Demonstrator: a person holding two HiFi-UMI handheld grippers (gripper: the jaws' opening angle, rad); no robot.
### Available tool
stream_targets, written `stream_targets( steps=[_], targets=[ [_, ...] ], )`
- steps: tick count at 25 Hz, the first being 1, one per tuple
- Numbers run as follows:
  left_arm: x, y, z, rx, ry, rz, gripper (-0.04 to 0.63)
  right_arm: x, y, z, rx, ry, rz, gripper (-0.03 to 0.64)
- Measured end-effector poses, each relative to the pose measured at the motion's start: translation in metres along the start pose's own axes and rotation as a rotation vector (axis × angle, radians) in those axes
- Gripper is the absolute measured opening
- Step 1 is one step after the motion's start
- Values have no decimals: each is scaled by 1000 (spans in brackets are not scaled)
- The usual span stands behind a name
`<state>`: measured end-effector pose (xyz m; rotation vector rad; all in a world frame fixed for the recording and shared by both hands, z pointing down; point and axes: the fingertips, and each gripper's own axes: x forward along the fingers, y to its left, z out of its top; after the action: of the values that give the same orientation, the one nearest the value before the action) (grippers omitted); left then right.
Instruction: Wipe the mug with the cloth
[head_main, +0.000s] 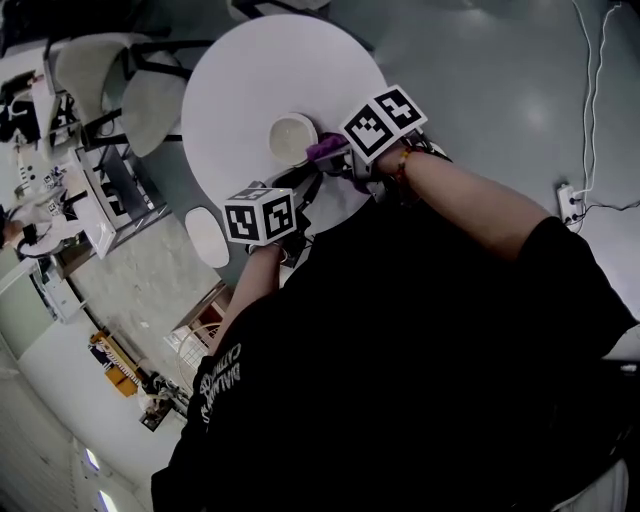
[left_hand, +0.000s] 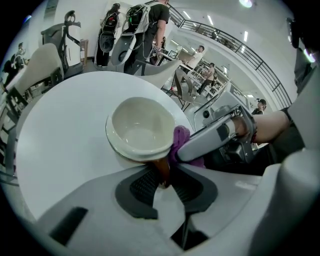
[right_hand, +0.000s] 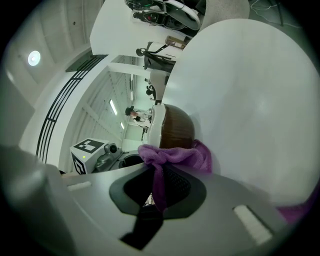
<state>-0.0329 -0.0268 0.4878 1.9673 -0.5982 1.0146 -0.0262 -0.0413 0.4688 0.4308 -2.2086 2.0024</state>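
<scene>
The mug (head_main: 293, 138), cream inside and brown outside, is over the round white table (head_main: 240, 80). My left gripper (left_hand: 164, 176) is shut on the mug's brown handle (left_hand: 161, 167), with the bowl (left_hand: 141, 127) just beyond its jaws. My right gripper (right_hand: 159, 186) is shut on a purple cloth (right_hand: 172, 156), bunched against the mug's brown side (right_hand: 177, 127). In the left gripper view the cloth (left_hand: 180, 141) lies against the mug's right side under the right gripper's finger (left_hand: 210, 140). Both marker cubes (head_main: 260, 215) (head_main: 383, 122) show in the head view, with the cloth (head_main: 325, 150) between mug and right gripper.
White chairs (head_main: 95, 65) stand left of the table, and desks with equipment (head_main: 60, 200) lie further left. A power strip with cables (head_main: 570, 200) lies on the grey floor at the right. People and exercise machines (left_hand: 145, 25) show beyond the table.
</scene>
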Motion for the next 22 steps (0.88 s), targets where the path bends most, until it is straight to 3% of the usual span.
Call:
stream_targets(
  steps=[12,19,22],
  targets=[
    [-3,2,2,8,8,11,75,-6,-6,4,49,57,-42,34],
    [-5,3,4,53,25,22,74,-38,-35,43,110,-60,-185,32],
    [-7,8,8,53,27,18,74,-38,-39,56,130,-59,-192,32]
  ],
)
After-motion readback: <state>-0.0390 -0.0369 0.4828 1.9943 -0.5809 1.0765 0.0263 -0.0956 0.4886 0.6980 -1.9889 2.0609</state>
